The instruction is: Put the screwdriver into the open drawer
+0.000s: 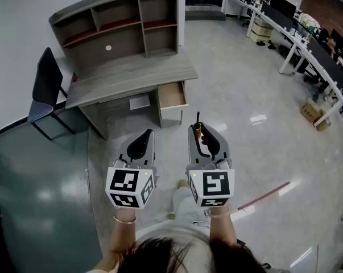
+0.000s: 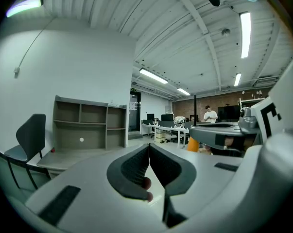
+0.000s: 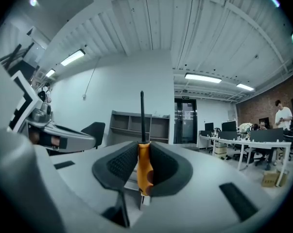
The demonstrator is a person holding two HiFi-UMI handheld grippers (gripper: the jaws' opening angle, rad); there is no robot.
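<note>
The grey floor (image 1: 256, 84) takes up most of what I see, and I stand on it well back from the table (image 1: 131, 75). A shelf unit (image 1: 117, 24) sits along the back of the table. It is split into several open compartments, and a small white round thing (image 1: 108, 48) shows in the lower left one. Something flat and pale lies on the unit's top at its right end; I cannot tell what it is. A dark chair (image 1: 46, 87) stands at the table's left end.

Under the table's right end the drawer (image 1: 172, 95) is pulled out toward me. Its pale wooden bottom shows, and I see nothing lying in it.

I hold both tools side by side over the floor, short of the drawer. My left tool (image 1: 141, 141) (image 2: 148, 154) has its dark pads pressed together with nothing between them. My right tool (image 1: 201, 132) (image 3: 143, 154) is clamped on the screwdriver (image 1: 198, 127) (image 3: 144, 169). The pads grip its orange handle, and its dark shaft sticks out past the jaws, pointing toward the drawer but well apart from it.
</note>
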